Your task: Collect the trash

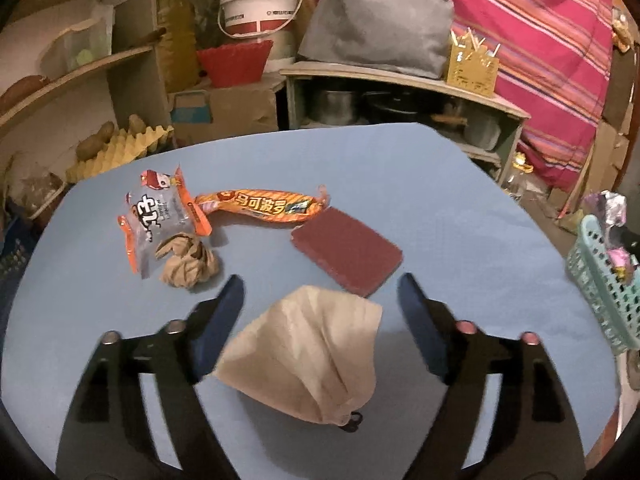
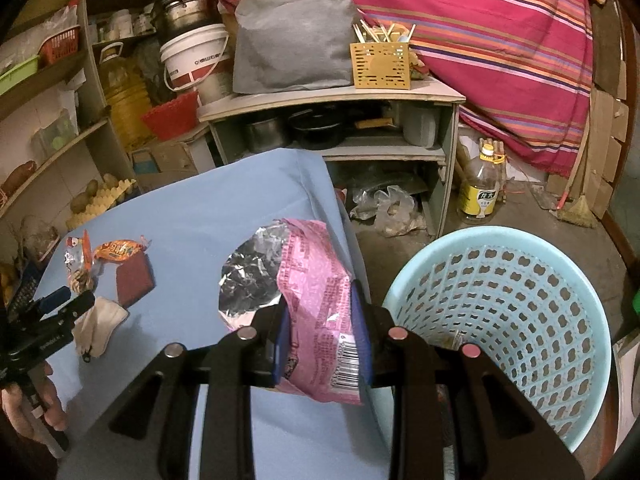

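My left gripper [image 1: 320,288] is open, its jaws either side of a beige pouch [image 1: 308,356] on the blue table [image 1: 460,208]. Beyond it lie a dark red pad [image 1: 347,256], an orange sausage wrapper [image 1: 264,205], a clear-and-orange wrapper [image 1: 154,216] and a crumpled brown paper [image 1: 188,262]. My right gripper [image 2: 320,320] is shut on a pink foil snack bag [image 2: 312,304], held over the table's right edge beside the light blue trash basket [image 2: 512,312]. The left gripper [image 2: 64,304] shows in the right wrist view, and the basket [image 1: 600,280] in the left wrist view.
Behind the table stand a low shelf [image 2: 332,96] with pots, a grey bag [image 2: 292,40], a yellow utensil holder [image 2: 380,65], a white bucket [image 2: 196,56] and an oil jug [image 2: 124,100]. A bottle [image 2: 480,188] stands on the floor. An egg tray [image 1: 120,148] sits left.
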The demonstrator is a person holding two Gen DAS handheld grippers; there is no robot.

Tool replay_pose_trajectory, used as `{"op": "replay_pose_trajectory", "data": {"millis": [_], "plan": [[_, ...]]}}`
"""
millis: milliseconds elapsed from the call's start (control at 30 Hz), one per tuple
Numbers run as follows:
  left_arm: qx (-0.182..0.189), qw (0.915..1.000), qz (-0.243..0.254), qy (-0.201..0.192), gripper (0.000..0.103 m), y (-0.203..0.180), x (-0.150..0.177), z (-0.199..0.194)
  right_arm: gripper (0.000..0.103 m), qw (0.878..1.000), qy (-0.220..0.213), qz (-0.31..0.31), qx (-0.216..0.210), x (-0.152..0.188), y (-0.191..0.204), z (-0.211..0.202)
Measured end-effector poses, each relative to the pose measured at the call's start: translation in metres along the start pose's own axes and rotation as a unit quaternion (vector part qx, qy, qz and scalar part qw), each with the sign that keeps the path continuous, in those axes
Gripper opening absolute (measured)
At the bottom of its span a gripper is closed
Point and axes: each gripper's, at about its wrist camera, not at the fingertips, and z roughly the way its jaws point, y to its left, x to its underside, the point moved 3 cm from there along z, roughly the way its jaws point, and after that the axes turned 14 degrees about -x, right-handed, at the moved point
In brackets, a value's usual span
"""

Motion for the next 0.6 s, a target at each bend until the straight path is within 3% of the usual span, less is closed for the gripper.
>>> {"op": "replay_pose_trajectory", "data": {"millis": [100, 233, 500, 600], "plan": [[0.009, 0.9999, 0.009, 0.010, 0.091, -0.009, -0.002, 0.005, 0.028, 1.000, 0.000, 0.000, 0.000, 0.001, -0.001, 0.000], [0.011, 0.9991, -0.001, 0.040, 0.093, -0.030, -0.015, 0.023, 0.028, 1.000, -0.001, 0.003, 0.000, 0.001, 0.000, -0.001], [-0.060, 0.9934, -0.024, 0.095, 0.094, -0.056, -0.039, 0.067, 0.028, 1.000, -0.003, -0.001, -0.015, -0.003, 0.003, 0.005], [-0.072, 0.9902, -0.036, 0.114, 0.094, -0.054, -0.039, 0.081, 0.028, 1.000, 0.000, -0.010, -0.015, -0.002, 0.004, 0.005]]}}
